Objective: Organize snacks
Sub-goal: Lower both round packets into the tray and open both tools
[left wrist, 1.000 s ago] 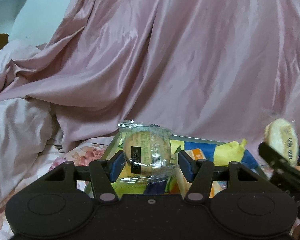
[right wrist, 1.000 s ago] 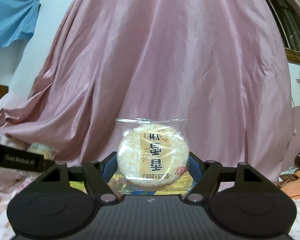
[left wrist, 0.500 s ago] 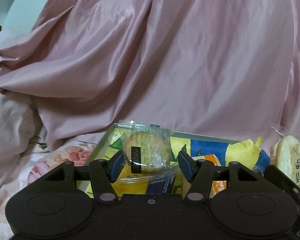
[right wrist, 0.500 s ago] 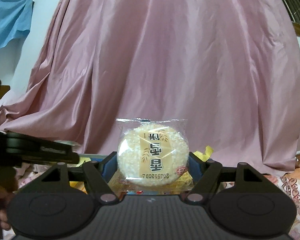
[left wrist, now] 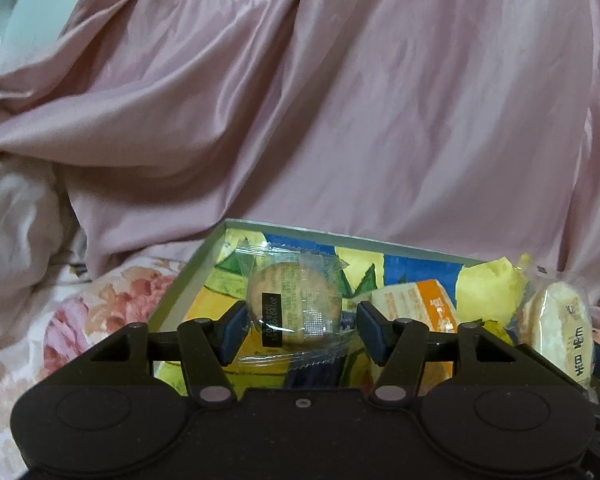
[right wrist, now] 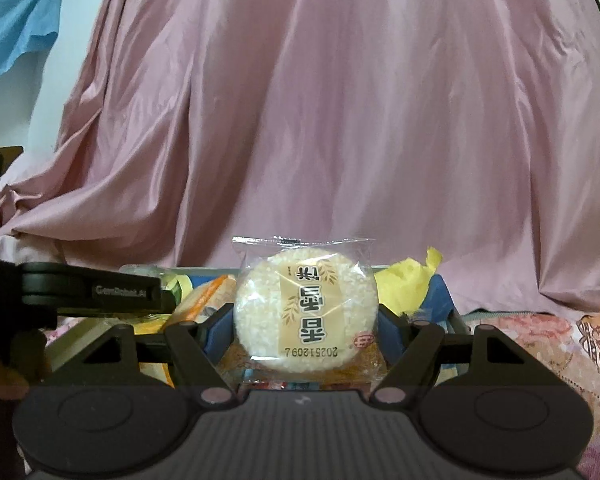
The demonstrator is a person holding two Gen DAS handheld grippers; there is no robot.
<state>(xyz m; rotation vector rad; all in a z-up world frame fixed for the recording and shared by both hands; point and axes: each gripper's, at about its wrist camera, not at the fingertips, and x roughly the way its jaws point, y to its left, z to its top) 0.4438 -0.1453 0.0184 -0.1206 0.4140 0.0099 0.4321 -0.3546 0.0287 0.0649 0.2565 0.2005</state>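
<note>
From the left wrist, the left gripper (left wrist: 298, 330) was clamped on a clear-wrapped biscuit (left wrist: 294, 306), held above the box (left wrist: 192, 276); an orange packet (left wrist: 420, 304) lay inside the box; from the right wrist, the right gripper (right wrist: 306, 326) pinched a rice cracker (right wrist: 306, 312) upright, just before the box (right wrist: 444, 292).

box (left wrist: 188, 280) floor hidden, orange packet (left wrist: 424, 300) part-covered

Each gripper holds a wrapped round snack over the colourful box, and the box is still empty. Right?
Not quite: the box is not empty. The left wrist view shows an orange-and-white packet and a yellow wrapper inside. The left gripper and right gripper each hold a wrapped round snack.
</note>
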